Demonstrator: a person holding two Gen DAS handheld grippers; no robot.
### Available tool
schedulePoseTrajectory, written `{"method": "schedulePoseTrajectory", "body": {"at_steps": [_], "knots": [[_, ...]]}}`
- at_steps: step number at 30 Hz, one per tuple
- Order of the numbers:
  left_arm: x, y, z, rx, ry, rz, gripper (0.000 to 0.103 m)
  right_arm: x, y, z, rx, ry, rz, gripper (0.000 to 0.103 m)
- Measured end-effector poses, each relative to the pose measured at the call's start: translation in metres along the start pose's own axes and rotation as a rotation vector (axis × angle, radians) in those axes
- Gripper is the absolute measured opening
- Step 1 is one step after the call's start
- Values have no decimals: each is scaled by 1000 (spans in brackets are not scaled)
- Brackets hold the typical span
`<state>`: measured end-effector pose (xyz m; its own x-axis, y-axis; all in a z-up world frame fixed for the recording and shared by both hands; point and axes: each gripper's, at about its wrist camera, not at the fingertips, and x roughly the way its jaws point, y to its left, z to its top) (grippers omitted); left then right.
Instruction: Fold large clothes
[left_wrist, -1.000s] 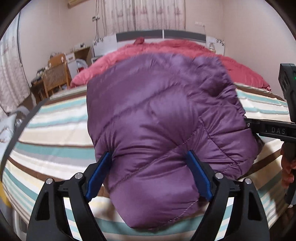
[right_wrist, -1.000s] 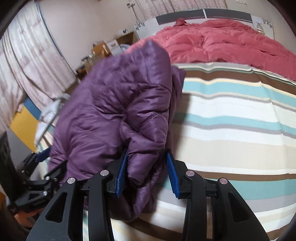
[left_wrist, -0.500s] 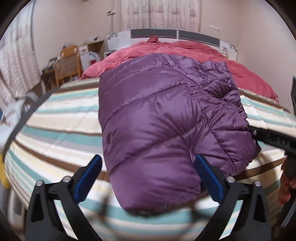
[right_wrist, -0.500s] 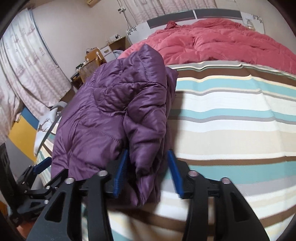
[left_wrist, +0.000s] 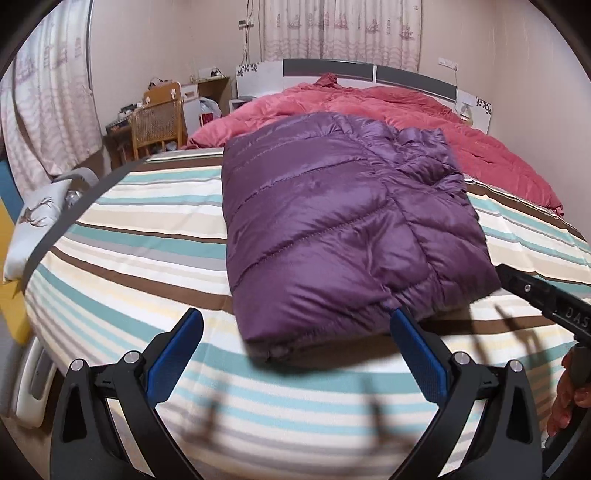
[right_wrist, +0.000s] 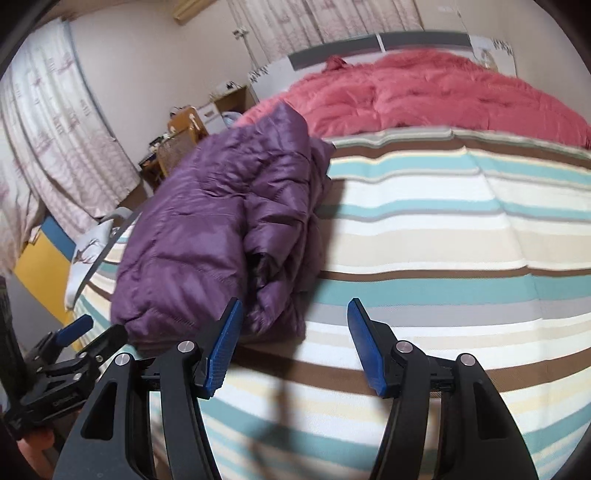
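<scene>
A purple puffer jacket (left_wrist: 343, 229) lies folded in a thick bundle on the striped bed sheet (left_wrist: 122, 258). It also shows in the right wrist view (right_wrist: 221, 229), left of centre. My left gripper (left_wrist: 295, 332) is open and empty, just in front of the jacket's near edge. My right gripper (right_wrist: 295, 317) is open and empty, at the jacket's near right corner, apart from it. The left gripper shows at the lower left of the right wrist view (right_wrist: 79, 332).
A pink duvet (left_wrist: 388, 110) is bunched at the head of the bed, behind the jacket. A wooden chair (left_wrist: 159, 122) and a cluttered desk stand left of the bed. A pillow (left_wrist: 33, 221) lies at the bed's left edge. Curtains hang on the left and back walls.
Both grippers have let go of the jacket, opened wide and drawn back toward the bed's near edge. The jacket has settled flat on the sheet.
</scene>
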<state>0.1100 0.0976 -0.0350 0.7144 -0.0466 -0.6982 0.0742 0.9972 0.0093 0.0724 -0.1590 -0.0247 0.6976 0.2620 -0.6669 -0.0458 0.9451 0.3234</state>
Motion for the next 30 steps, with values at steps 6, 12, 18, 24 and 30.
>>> {"method": "schedulePoseTrajectory", "body": {"at_steps": [6, 12, 18, 24, 30], "knots": [[-24, -2, -11, -22, -28, 41, 101, -24, 21, -13, -83, -57, 11, 73], [-44, 8, -23, -80, -39, 73, 101, -34, 35, -25, -126, -66, 23, 81], [-60, 15, -35, -84, -53, 144, 101, -44, 46, -32, -167, -98, 3, 86], [-63, 18, -36, -102, -54, 119, 101, -51, 54, -34, -205, -134, -34, 86], [-64, 19, -36, -110, -64, 115, 101, -54, 59, -35, -232, -148, -43, 86]]}}
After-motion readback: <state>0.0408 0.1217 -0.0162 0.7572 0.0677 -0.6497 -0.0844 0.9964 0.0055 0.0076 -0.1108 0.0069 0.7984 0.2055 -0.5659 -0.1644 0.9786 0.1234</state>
